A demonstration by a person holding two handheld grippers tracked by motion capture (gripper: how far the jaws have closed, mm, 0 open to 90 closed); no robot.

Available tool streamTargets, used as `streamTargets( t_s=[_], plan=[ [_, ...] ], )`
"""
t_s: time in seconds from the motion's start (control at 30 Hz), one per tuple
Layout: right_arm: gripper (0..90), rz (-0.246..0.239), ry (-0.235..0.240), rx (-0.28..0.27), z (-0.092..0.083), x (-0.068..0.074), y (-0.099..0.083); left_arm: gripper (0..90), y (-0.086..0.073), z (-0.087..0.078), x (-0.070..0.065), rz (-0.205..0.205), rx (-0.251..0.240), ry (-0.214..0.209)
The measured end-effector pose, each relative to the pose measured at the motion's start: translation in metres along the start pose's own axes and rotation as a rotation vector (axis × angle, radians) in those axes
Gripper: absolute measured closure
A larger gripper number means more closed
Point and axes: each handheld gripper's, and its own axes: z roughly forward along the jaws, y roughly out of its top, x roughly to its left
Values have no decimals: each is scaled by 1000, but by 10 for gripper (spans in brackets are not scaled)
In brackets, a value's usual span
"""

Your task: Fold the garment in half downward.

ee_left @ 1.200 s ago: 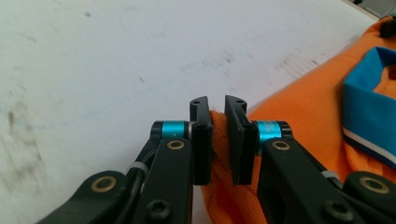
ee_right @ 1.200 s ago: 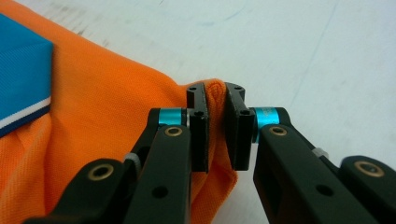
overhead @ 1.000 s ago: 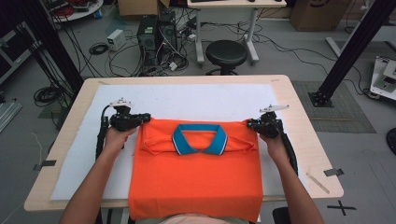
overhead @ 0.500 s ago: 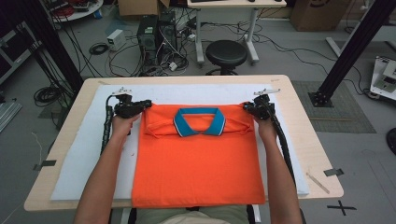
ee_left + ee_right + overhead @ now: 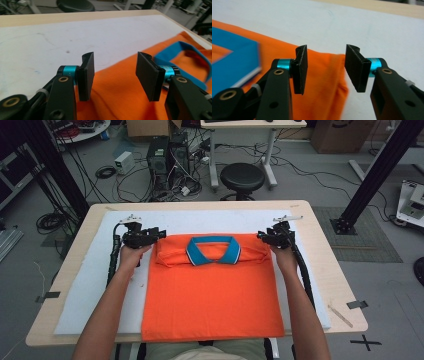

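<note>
Orange shirt (image 5: 212, 292) on white mat (image 5: 95, 280), stool (image 5: 242, 177) beyond table (image 5: 330, 260).

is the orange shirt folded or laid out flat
Folded: the orange polo shirt lies as a neat rectangle on the white mat, sleeves tucked away, blue collar on top.
</note>
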Motion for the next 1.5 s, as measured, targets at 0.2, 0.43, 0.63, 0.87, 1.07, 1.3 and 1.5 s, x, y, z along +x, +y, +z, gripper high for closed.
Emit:
streamTargets(
  t_s=[0.2, 0.43, 0.63, 0.87, 1.07, 1.3, 1.5],
  plan=[
    [552, -86, 148, 52, -13, 24, -3, 402, -11, 1, -24, 11, 94, -105],
    [765, -190, 159, 151, -10, 41, -18, 593, -35, 3, -38, 79, 168, -94],
    [886, -201, 140, 132, -15, 39, -24, 871, -42, -2, -46, 125, 169, -82],
    [887, -195, 150, 67, -34, 42, -34, 873, -43, -18, -53, 139, 113, -96],
    [887, -193, 165, 23, -57, 47, -48, 872, -49, -43, -67, 171, 82, -127],
    [887, -225, 159, -8, -85, 61, -67, 873, -60, -62, -83, 203, 66, -140],
    [887, -238, 172, -26, -108, 73, -83, 872, -75, -81, -94, 210, 71, -149]
  ],
)
